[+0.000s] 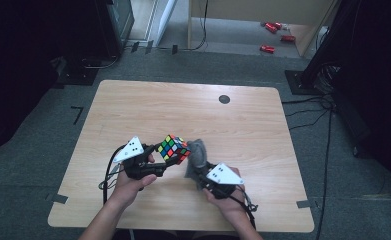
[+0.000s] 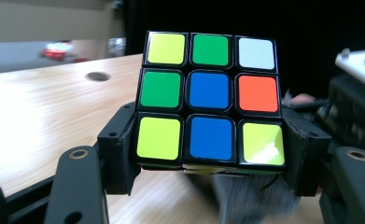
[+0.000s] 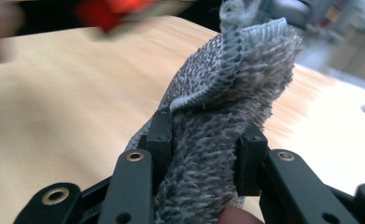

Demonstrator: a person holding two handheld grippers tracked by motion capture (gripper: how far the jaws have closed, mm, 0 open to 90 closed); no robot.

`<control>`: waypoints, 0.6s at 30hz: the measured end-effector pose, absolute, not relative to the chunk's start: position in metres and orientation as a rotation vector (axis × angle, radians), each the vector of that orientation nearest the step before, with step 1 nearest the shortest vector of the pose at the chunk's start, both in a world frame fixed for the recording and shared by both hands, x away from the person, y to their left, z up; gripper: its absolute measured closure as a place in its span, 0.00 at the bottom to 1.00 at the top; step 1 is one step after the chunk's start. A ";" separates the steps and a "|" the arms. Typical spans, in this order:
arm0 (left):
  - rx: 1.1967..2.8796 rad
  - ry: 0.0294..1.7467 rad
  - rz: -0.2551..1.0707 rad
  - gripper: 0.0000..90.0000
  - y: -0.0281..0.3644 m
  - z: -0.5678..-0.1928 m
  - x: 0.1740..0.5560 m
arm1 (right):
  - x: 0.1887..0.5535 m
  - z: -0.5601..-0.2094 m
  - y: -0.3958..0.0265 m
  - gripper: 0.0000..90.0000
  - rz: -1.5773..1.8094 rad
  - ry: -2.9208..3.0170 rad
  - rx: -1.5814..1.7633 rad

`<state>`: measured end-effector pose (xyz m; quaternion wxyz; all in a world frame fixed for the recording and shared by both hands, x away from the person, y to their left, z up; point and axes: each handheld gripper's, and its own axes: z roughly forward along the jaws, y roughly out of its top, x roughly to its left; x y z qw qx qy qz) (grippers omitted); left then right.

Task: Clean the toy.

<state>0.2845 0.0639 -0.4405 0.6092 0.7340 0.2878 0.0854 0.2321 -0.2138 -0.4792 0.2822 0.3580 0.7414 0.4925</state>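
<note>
Scrambled cube (image 2: 209, 105), fuzzy grey cloth (image 3: 227, 116)

Red objects (image 1: 275, 36) beyond wooden table (image 1: 133, 105)

No lettering, brand, number or sign can be read anywhere in these pictures. The coloured stickers of the puzzle cube (image 2: 210, 102), at the centre of the left gripper view, are plain squares with no print on them. The grey three-cornered plates (image 1: 132, 148) near the lower middle of the high view bear only small dark dots, not characters. The red items (image 1: 274, 35) on the floor at the upper right are too small to read.
</note>
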 end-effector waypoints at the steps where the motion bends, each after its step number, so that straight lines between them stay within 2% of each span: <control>1: 1.698 0.676 0.202 0.38 0.064 -0.442 0.286 | 0.236 -0.479 -0.222 0.74 1.309 1.966 0.996; 5: 1.718 0.736 0.239 0.38 0.063 -0.451 0.291 | 0.243 -0.476 -0.246 0.74 1.307 1.887 1.105; 15: 1.872 0.910 0.488 0.38 0.057 -0.467 0.296 | 0.258 -0.482 -0.291 0.73 1.169 1.797 1.304; 18: 1.896 0.942 0.501 0.38 0.055 -0.474 0.299 | 0.261 -0.485 -0.299 0.73 1.172 1.794 1.340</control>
